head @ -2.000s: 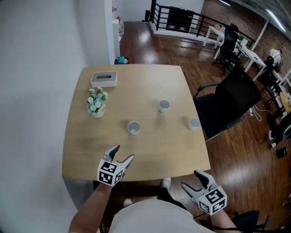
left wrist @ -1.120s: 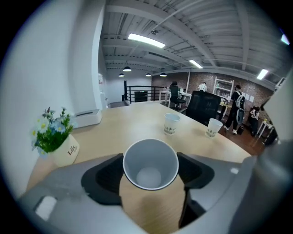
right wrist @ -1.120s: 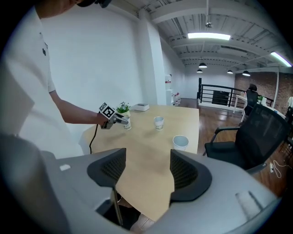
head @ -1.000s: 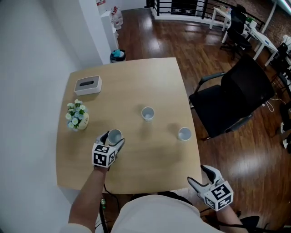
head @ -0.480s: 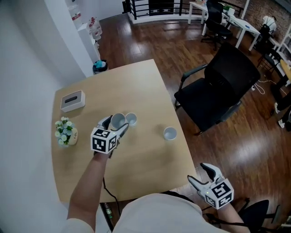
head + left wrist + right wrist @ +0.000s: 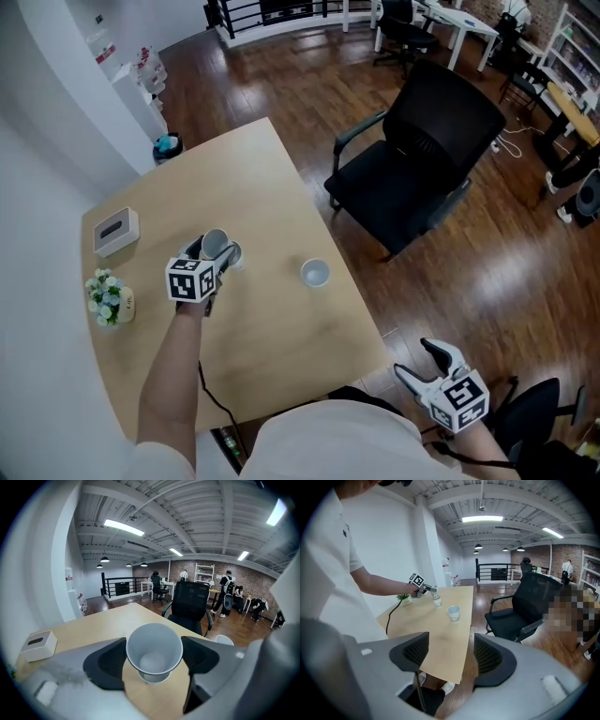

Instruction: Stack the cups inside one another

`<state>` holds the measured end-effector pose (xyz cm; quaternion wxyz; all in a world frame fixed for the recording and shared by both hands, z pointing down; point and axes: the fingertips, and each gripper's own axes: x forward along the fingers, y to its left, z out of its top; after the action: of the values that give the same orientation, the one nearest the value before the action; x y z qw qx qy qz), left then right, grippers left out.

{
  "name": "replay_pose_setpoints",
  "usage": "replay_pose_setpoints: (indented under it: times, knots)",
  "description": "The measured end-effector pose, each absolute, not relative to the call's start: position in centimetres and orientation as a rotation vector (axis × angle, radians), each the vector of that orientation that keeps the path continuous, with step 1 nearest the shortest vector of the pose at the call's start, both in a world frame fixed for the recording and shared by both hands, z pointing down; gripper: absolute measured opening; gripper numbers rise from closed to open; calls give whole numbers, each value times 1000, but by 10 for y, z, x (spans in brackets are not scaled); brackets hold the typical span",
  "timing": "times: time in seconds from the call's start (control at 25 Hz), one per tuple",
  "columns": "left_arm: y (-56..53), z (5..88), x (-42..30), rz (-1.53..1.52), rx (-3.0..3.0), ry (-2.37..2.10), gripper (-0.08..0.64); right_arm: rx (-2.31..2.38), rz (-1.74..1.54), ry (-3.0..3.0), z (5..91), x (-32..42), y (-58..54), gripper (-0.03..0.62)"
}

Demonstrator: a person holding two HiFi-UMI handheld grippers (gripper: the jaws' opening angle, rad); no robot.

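My left gripper (image 6: 212, 255) is shut on a white paper cup (image 6: 214, 242) and holds it upright over the middle of the wooden table (image 6: 262, 347). In the left gripper view this held cup (image 6: 153, 651) hangs right above a second cup (image 6: 154, 680), whose rim shows beneath it. I cannot tell whether they touch. The second cup (image 6: 233, 255) peeks out beside the gripper in the head view. A third cup (image 6: 315, 273) stands alone to the right, near the table's edge. My right gripper (image 6: 417, 361) is open and empty, off the table's near corner, over the floor.
A white tissue box (image 6: 116, 231) and a small flower pot (image 6: 108, 298) sit at the table's left side. A black office chair (image 6: 422, 159) stands just beyond the right edge. A cable hangs down from my left forearm.
My left gripper closed on the near-left cup, lifted it and carried it right to the middle cup. The right gripper stayed off the table's near edge.
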<state>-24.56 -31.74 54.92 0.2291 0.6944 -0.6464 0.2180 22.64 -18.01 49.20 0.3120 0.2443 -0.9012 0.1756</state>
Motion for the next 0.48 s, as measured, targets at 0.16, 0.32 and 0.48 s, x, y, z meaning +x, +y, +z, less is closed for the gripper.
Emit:
replay_pose_setpoints:
  times: [0.16,0.32,0.48]
  knots:
    - [-326,565,-247,631,1894,-1788,390,672,479,-2358,495,239,-182,304]
    - [-328,575,-247,649,1878,-1769,416,685,489,-2353,495,241,-182,304]
    - [-325,572,-244,654,1885,-1762,425,682,494,-2366,497,235,-181,304]
